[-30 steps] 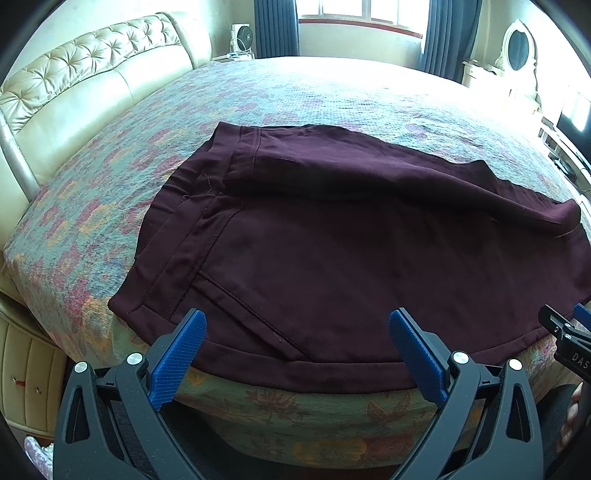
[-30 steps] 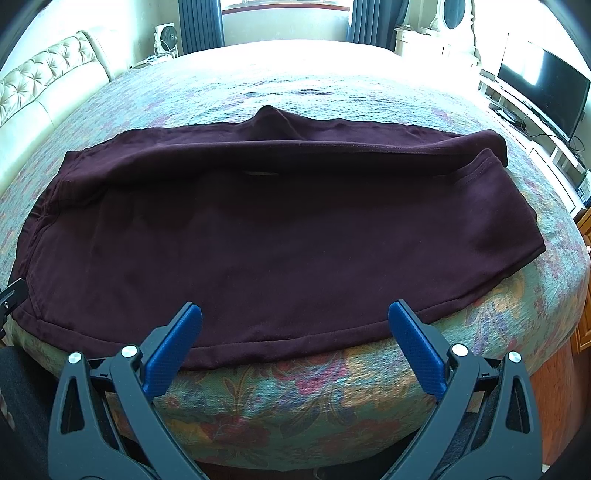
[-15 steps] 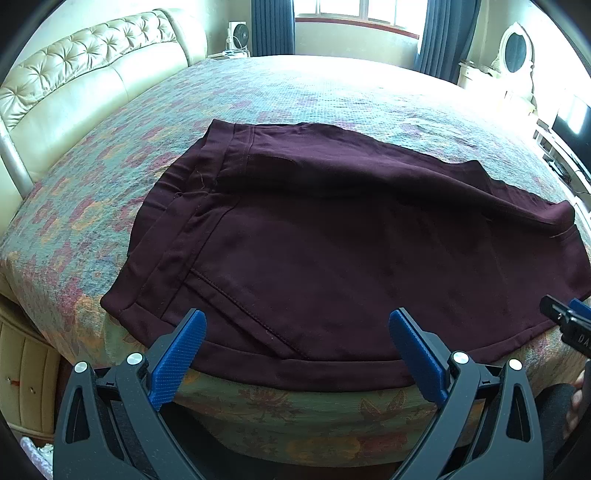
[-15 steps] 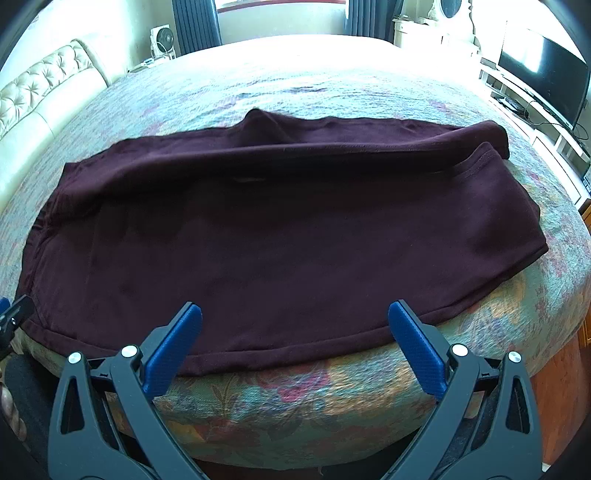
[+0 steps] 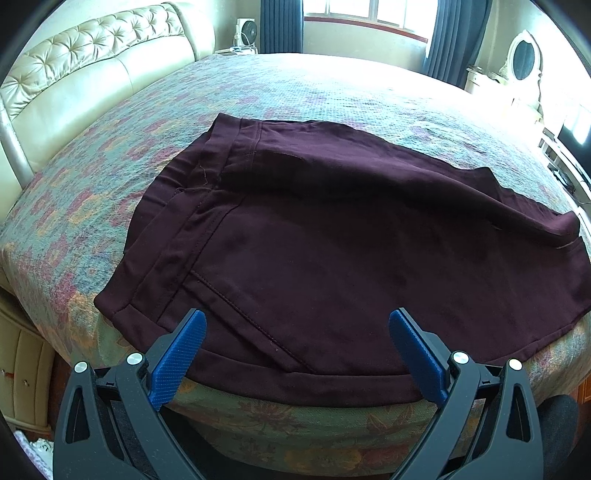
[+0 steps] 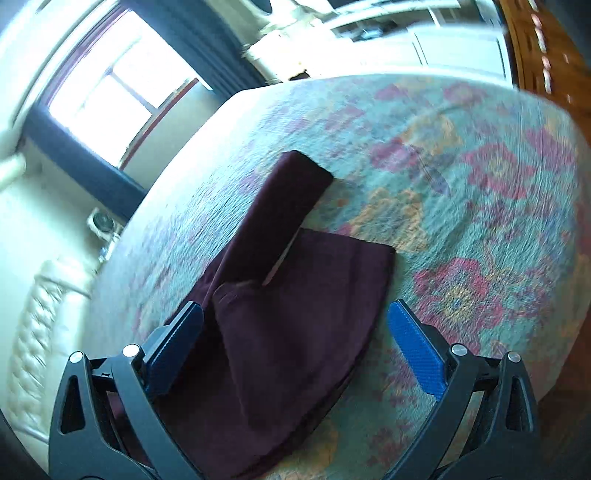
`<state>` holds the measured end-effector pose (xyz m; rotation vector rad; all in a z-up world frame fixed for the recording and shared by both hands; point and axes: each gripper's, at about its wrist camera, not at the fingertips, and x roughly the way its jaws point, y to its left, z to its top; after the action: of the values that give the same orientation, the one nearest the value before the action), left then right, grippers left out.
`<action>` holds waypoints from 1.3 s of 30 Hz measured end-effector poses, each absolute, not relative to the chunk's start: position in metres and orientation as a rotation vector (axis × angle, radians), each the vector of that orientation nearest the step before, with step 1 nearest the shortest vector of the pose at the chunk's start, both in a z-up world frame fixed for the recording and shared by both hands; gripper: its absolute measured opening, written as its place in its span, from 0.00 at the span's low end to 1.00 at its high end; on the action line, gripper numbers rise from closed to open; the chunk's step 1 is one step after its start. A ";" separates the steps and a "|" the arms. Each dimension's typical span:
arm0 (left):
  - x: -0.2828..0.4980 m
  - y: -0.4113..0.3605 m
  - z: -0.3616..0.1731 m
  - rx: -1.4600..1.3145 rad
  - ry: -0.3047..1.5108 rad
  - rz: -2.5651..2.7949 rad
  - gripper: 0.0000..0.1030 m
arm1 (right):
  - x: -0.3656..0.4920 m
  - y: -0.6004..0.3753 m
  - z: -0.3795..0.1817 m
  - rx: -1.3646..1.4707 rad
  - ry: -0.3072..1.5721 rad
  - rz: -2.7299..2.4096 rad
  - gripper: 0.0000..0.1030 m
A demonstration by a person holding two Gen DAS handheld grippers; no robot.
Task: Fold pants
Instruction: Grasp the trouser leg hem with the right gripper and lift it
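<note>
Maroon pants (image 5: 332,240): lay spread on the bed (image 5: 110,177), one leg folded over the other, long near edge hanging a little past the mattress front.
Waistband (image 5: 173,236): at the left end in the left wrist view, seams and a slanted pocket stitch line showing.
Leg ends (image 6: 303,177): seen from the right wrist view, upper leg cuff lying further up the quilt than the lower one; that frame blurred and tilted.
Left gripper (image 5: 297,354): jaws spread wide, holding nothing, poised low over the near hem by the pocket seam.
Right gripper (image 6: 295,347): jaws spread wide, nothing gripped, straddling the lower leg cloth near its end; contact with the cloth could not be told.
Headboard (image 5: 92,74): cream, tufted, at far left.
Window (image 5: 365,11): bright, with dark blue curtains (image 5: 280,26) either side.
Fan (image 5: 245,31): small, white, beside the headboard.
</note>
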<state>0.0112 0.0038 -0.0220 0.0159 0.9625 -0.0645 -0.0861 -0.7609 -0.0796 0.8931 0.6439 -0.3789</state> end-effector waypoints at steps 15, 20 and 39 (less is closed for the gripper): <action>0.023 0.000 -0.030 0.065 0.999 -0.019 0.96 | -0.088 -0.812 -0.140 1.188 0.613 -0.413 0.62; 0.025 -0.003 -0.040 0.029 1.051 -0.057 0.96 | -0.064 -0.804 -0.139 1.101 0.677 -0.363 0.21; 0.036 0.008 -0.040 0.037 1.070 -0.134 0.96 | -0.148 -0.848 -0.135 1.157 0.561 -0.535 0.11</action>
<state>0.0363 0.0083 -0.0398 0.0365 1.0698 -0.1337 -0.1482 -0.8484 -0.1352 1.1572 0.5613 -0.5353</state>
